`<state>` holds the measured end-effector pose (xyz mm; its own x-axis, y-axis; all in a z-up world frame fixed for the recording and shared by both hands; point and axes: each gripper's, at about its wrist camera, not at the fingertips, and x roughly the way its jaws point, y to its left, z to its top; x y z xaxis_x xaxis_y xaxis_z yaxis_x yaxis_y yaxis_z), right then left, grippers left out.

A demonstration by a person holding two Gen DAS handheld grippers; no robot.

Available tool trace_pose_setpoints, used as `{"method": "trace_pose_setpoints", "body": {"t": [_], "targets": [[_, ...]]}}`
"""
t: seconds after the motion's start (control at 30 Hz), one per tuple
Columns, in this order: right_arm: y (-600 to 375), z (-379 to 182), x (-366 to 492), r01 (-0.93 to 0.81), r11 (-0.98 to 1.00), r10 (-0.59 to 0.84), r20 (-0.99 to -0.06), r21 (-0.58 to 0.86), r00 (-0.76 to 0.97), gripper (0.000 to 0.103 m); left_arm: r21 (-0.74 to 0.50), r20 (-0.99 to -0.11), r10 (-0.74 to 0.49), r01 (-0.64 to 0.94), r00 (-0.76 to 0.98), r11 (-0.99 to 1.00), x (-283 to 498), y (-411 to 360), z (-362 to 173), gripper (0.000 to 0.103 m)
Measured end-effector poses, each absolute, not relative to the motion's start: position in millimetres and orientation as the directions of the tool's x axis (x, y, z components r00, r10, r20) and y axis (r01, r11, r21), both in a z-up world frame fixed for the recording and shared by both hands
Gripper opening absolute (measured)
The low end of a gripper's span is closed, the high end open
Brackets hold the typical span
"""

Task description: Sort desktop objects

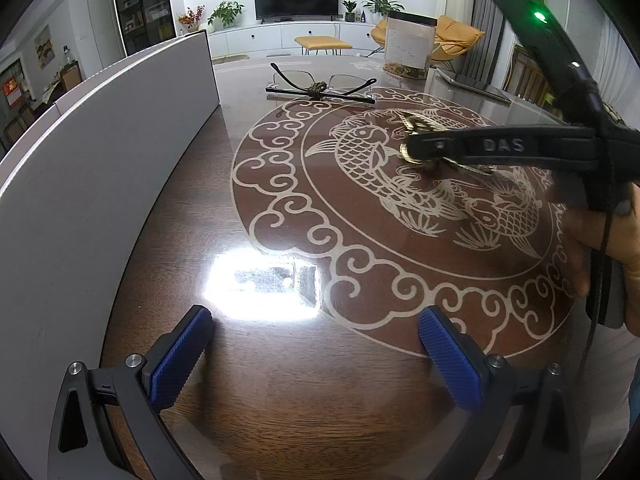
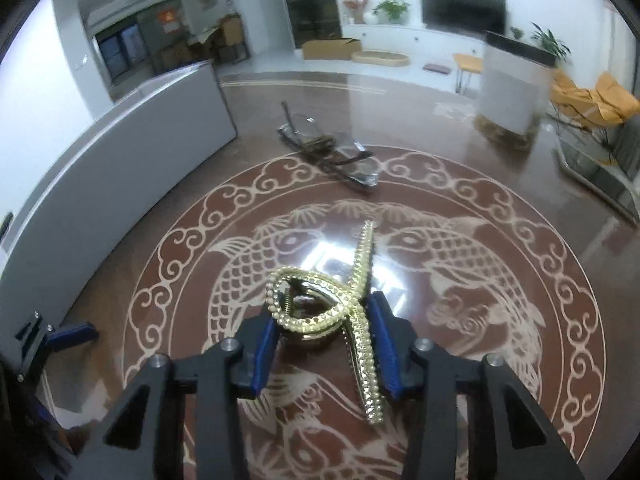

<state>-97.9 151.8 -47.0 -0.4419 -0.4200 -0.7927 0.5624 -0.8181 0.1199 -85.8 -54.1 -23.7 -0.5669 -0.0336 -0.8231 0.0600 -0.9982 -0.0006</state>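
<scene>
A gold beaded hair claw clip sits between the blue pads of my right gripper, which is closed on it just above the glossy table. In the left wrist view the right gripper reaches in from the right over the fish pattern, with the gold clip showing at its tip. A pair of glasses with a dark knotted cord lies farther back; it also shows in the right wrist view. My left gripper is open and empty above the table's near part.
A long white box stands along the left side of the table and shows in the right wrist view. A clear container with a black lid stands at the back right. A tablet lies beyond it.
</scene>
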Motion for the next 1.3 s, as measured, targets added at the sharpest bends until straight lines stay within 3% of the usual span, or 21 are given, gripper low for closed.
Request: {"method": "trace_pose_setpoints", "body": {"t": [0.37,0.4,0.43,0.5,0.57,0.63,0.8,1.3], "targets": [[260,-46,-19,0.379,-0.925,-0.245,-0.777,0.008,-0.58,0.045,0.0,-0.823,-0.034,0.06,-0.567,-0.998,-86,-54,-24,0.103],[266,-45,-15,0.368,-0.93,-0.238,-0.775,0.007,-0.586,0.051,0.0,-0.823,-0.034,0.06,-0.567,-0.998,-86,-54,-24,0.103],[272,-45,-13,0.347,-0.938,-0.228,-0.773,0.01,-0.592,0.066,0.0,-0.823,-0.034,0.06,-0.567,-0.998,-86,-54,-24,0.103],[279,-47,-16,0.324,-0.946,-0.224,-0.785,0.031,-0.578,0.086,-0.001,-0.823,-0.034,0.06,-0.567,-0.998,-86,-54,-24,0.103],[284,-47,-22,0.312,-0.948,-0.237,-0.786,0.059,-0.571,0.088,0.001,-0.823,-0.035,0.061,-0.567,-0.998,-86,-54,-24,0.103],[281,-47,-23,0.315,-0.946,-0.247,-0.791,0.072,-0.56,0.1,0.001,-0.823,-0.036,0.062,-0.567,-0.998,-87,-54,-24,0.103],[259,-56,-26,0.327,-0.945,-0.182,-0.813,-0.011,-0.553,0.103,0.001,-0.823,-0.036,0.062,-0.567,-0.998,-86,-54,-24,0.103],[261,-56,-25,0.326,-0.945,-0.184,-0.814,-0.007,-0.552,0.103,0.001,-0.823,-0.036,0.062,-0.567,-0.998,-86,-54,-24,0.103]]}}
